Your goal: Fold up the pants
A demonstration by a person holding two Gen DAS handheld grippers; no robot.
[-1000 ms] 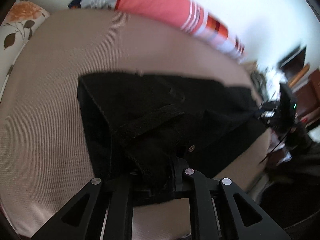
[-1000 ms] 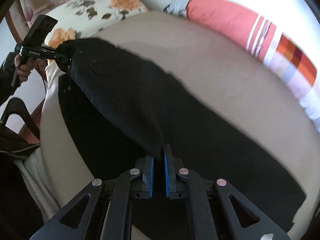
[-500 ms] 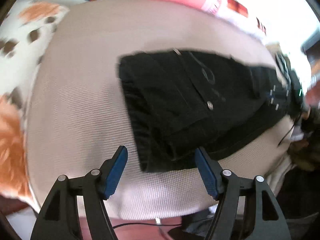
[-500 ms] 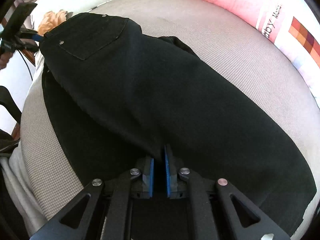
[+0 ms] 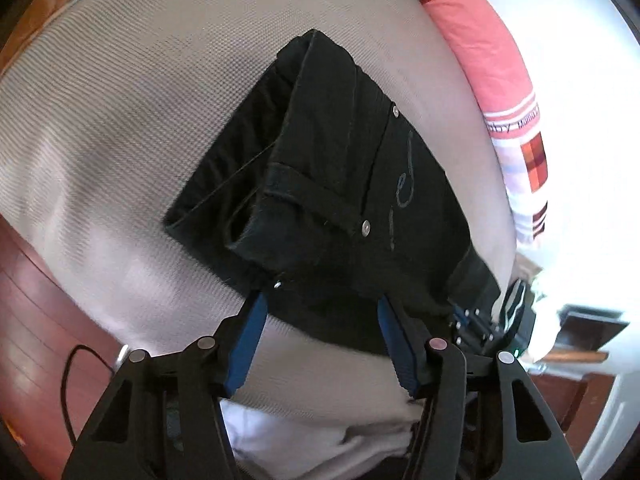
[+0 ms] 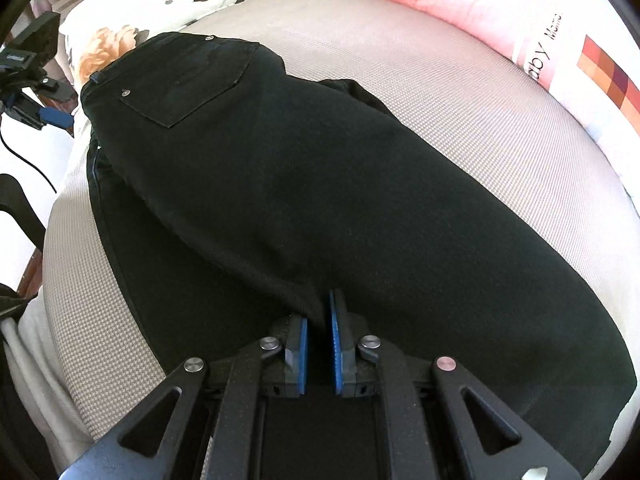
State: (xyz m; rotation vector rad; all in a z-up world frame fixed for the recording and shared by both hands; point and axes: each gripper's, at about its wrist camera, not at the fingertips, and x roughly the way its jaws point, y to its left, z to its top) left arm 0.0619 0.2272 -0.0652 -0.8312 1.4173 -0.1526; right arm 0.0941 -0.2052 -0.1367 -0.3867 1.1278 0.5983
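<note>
Black pants (image 6: 320, 200) flat on bed (image 6: 500, 120), legs already doubled. Right tongs (image 6: 318, 340) pinched on leg fabric. Left tongs (image 5: 320, 320) just been closing, about half open astride waist edge w/o pressing. Looks heavy, limp denim; best grabbed at thick waistband/hem.

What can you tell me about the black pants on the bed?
The black pants look like denim, with silver rivets and a back pocket. They lie folded lengthwise on the beige mattress, waistband layers stacked. The right gripper pinches the fabric; the left gripper, which has just been closing a little, stands open at the waist end, nothing pinched.
</note>
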